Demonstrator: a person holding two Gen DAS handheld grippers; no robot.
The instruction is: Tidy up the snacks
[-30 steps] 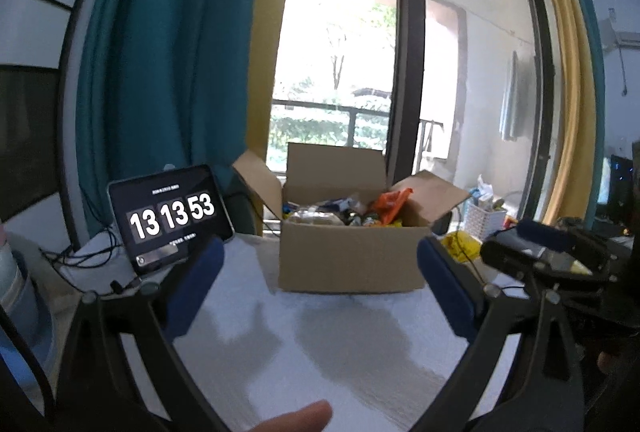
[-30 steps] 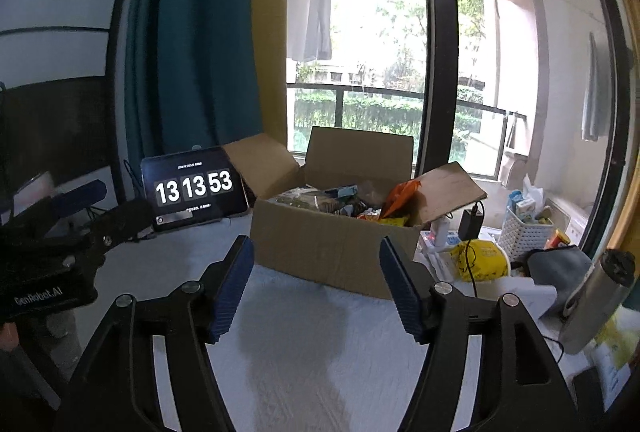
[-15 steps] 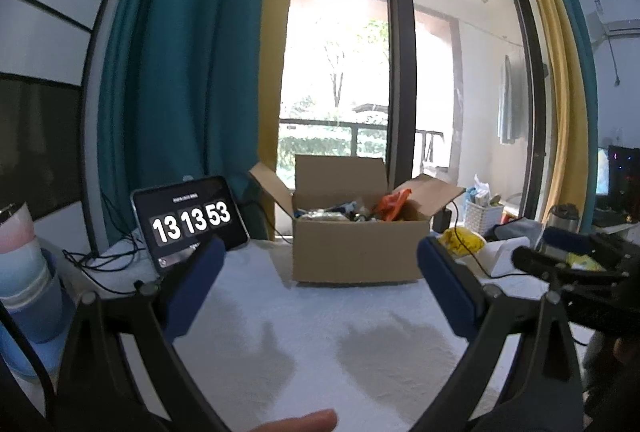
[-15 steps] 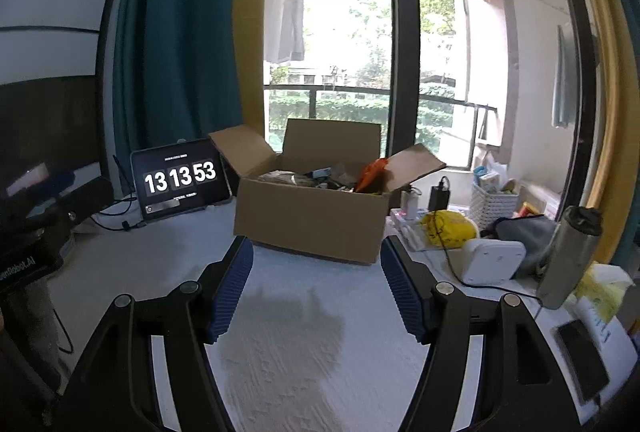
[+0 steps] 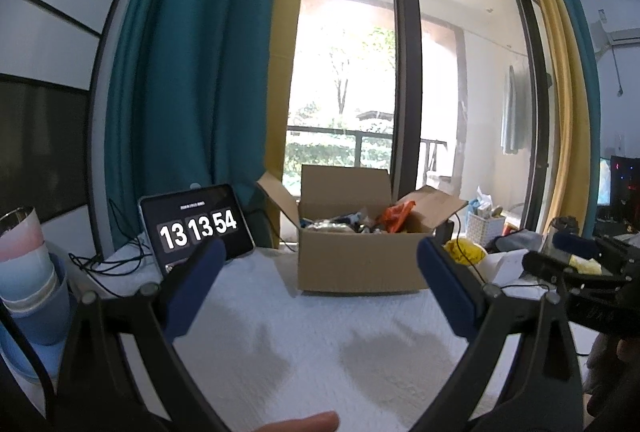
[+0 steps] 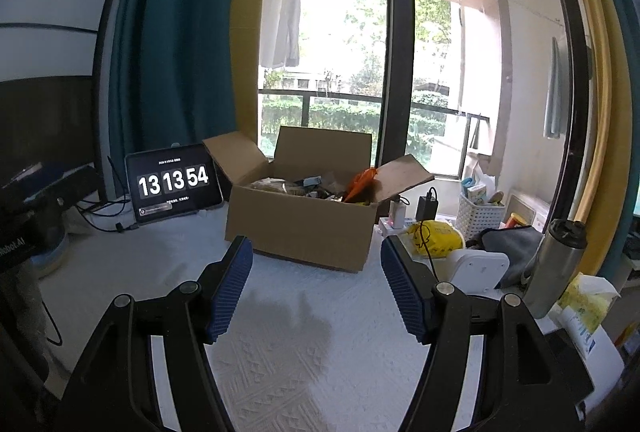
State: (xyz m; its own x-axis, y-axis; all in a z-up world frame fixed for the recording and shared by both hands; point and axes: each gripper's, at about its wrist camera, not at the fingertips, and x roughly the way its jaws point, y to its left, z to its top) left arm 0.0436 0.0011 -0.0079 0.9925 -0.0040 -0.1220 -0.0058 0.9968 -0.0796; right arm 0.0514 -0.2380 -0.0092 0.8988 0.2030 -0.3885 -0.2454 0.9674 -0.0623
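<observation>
An open cardboard box (image 5: 360, 264) (image 6: 300, 228) stands at the back of the white tablecloth, filled with mixed snack packets, an orange packet (image 5: 396, 216) (image 6: 360, 184) sticking up at its right. My left gripper (image 5: 320, 264) hovers open in front of the box, nothing between its blue pads. My right gripper (image 6: 316, 264) is also open and empty, short of the box's front wall. The right gripper's body shows at the right edge of the left wrist view.
A tablet clock (image 5: 196, 228) (image 6: 172, 188) leans left of the box. Stacked cups (image 5: 24, 272) stand far left. Right of the box lie a yellow bag (image 6: 434, 236), a white device (image 6: 480, 268), a white basket (image 6: 480, 208), a steel flask (image 6: 556, 264) and a tissue pack (image 6: 588, 300). White cloth (image 6: 280, 352) lies in front.
Both grippers pulled back from the box, which now looks smaller and farther. The clock ticked from 53 to 54. Both stay open.
</observation>
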